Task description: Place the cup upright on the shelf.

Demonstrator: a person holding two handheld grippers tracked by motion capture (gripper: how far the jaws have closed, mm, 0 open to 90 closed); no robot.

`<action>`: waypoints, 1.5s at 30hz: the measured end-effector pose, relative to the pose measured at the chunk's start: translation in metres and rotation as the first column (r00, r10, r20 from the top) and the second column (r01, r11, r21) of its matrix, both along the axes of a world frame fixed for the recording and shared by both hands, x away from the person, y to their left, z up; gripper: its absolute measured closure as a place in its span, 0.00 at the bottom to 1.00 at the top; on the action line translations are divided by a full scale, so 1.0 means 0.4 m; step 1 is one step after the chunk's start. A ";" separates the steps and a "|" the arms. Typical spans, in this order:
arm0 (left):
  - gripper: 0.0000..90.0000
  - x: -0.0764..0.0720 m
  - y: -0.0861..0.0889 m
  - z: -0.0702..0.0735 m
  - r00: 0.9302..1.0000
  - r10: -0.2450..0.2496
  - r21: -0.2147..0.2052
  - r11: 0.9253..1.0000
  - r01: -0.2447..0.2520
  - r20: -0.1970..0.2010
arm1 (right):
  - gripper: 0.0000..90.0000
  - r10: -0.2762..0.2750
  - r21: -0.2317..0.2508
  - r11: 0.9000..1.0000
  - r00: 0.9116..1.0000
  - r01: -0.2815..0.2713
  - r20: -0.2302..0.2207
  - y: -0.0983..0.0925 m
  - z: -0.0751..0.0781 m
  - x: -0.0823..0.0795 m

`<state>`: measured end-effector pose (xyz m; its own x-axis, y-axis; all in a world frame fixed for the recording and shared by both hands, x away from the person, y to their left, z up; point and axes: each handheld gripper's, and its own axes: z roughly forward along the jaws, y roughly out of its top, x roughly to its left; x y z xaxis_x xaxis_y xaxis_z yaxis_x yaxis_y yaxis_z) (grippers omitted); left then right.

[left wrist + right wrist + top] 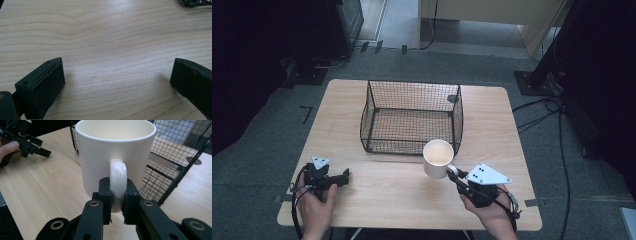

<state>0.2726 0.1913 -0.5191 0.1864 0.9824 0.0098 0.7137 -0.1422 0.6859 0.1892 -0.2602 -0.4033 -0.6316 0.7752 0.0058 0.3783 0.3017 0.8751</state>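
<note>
A cream mug [438, 158] [115, 155] hangs just in front of the black wire basket [411, 116] [172, 157], lifted off the wooden table [392, 195]. My right gripper [455, 176] [117, 192] is shut on the mug's handle [118, 182], one jaw pressed against each side of it, and the mug stays upright. My left gripper [343, 176] [117, 77] rests low over bare wood near the table's front left, jaws wide open with nothing between them. In the right gripper view the left gripper [25, 142] is at the far left, held by a hand.
The wire basket stands at the table's middle back and nothing lies in it. A dark round mark [452, 98] sits on the table behind the basket's right corner. Bare wood stretches between the two hands along the front edge [412, 222].
</note>
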 end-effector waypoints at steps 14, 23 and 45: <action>0.00 0.000 0.000 0.000 1.000 0.001 -0.001 1.000 -0.001 0.001 | 0.90 0.035 0.009 0.999 0.999 -0.035 0.029 0.052 0.044 0.037; 0.00 0.000 0.000 0.000 1.000 0.001 -0.001 1.000 -0.001 0.001 | 0.90 0.050 0.013 0.999 0.998 -0.051 0.049 0.087 0.079 0.065; 0.00 0.000 0.000 0.000 1.000 0.000 -0.001 1.000 0.000 0.000 | 0.90 0.051 0.020 0.998 0.994 -0.053 0.093 0.148 0.163 0.148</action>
